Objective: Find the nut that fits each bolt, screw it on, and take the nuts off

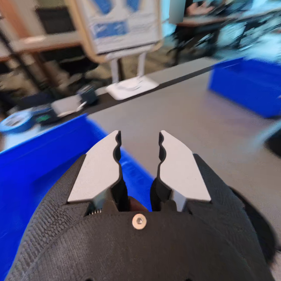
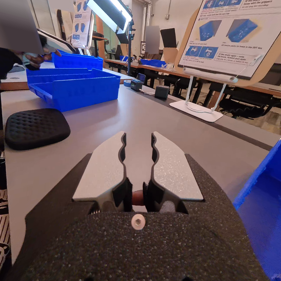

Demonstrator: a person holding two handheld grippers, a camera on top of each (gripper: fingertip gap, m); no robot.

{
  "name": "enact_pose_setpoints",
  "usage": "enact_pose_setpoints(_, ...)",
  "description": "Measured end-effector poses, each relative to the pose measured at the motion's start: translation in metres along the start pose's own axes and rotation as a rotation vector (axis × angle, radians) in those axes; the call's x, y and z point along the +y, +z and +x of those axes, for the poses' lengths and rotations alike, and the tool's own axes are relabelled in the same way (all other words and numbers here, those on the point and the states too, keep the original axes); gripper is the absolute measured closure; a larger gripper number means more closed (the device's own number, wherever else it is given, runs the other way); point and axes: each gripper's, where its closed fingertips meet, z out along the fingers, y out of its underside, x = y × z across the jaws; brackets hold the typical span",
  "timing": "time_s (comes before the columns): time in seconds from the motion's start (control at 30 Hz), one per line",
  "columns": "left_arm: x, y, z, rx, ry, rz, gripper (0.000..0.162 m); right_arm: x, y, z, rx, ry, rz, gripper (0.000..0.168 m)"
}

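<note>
Left gripper: its fingers are standing apart with nothing between them, hanging over the near corner of a blue bin; the whole left wrist view is smearing, so the gripper is probably moving fast.
Right gripper: its fingers are parted and empty too, hovering low over the bare grey surface, with the wall of another blue bin just beside it on the right.
Bolts and nuts: none are showing in either view; the bin interiors are hidden, so I cannot tell where they are lying, though the bins are the likely place.
Stage: judging by the empty fingers, no bolt or nut is being handled yet.
Risk, bin edge: the left gripper is sitting close to the bin wall, and a quick dip could be knocking or shoving the bin.
Risk, blind reach: with the contents unseen, either gripper could be closing on the wrong part or on a mismatched nut.
Risk, clutter: the black padded rest and the instruction stand are lying near the sweep paths across the surface.
Risk, second bin: the divided blue bin at the far left is well apart, so reaching for it is inviting a long, hasty swing.
</note>
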Motion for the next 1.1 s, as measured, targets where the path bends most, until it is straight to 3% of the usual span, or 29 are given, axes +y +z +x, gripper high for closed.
enact_pose_setpoints(0.07, 0.023, 0.006, -0.054, -0.139, -0.028, -0.152, 0.114, 0.005, 0.001, 0.0, 0.003, 0.006, -0.007, 0.137)
enact_pose_setpoints(0.2, 0.071, 0.024, -0.117, -0.245, -0.085, -0.403, 0.114, 0.007, 0.002, 0.001, 0.004, 0.008, -0.009, 0.137)
enact_pose_setpoints(0.53, 0.15, 0.052, -0.162, -0.239, -0.23, -0.756, 0.117, 0.008, 0.0, 0.006, 0.008, 0.047, 0.005, 0.137)
enact_pose_setpoints(0.9, 0.166, 0.058, -0.168, -0.229, -0.214, -0.797, 0.145, 0.008, 0.0, 0.008, 0.017, 0.053, 0.01, 0.137)
enact_pose_setpoints(1.1, 0.133, 0.051, -0.15, -0.196, -0.173, -0.696, 0.145, 0.01, 0.001, 0.007, 0.015, 0.041, -0.005, 0.137)
